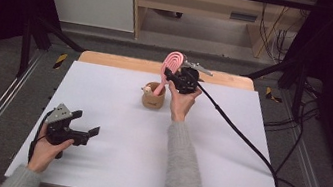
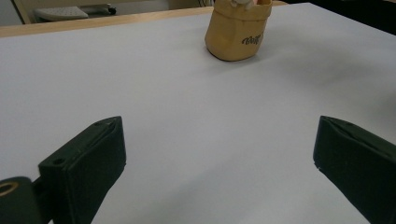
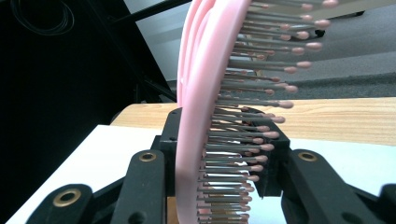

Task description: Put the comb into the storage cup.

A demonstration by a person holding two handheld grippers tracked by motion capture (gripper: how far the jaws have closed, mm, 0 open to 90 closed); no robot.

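Pink hairbrush (image 1: 171,66) clamped in right gripper (image 1: 173,77), handle dipping into tan cup (image 1: 152,100) near table's (image 1: 108,160) far edge; left gripper (image 1: 85,130) released, near left edge. Keep brush upright, lower straight, avoid tipping cup

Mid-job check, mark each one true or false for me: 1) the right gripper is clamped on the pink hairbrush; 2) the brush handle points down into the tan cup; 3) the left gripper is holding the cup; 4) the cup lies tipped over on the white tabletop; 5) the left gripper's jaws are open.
1) True. The right gripper is shut on the pink hairbrush; in the right gripper view the jaws press its head from both sides.
2) True. Its handle runs down into the tan cup.
3) False. The left gripper holds nothing and sits well away from the cup.
4) False. The cup stands upright on the white tabletop.
5) True. Its jaws stand wide apart.
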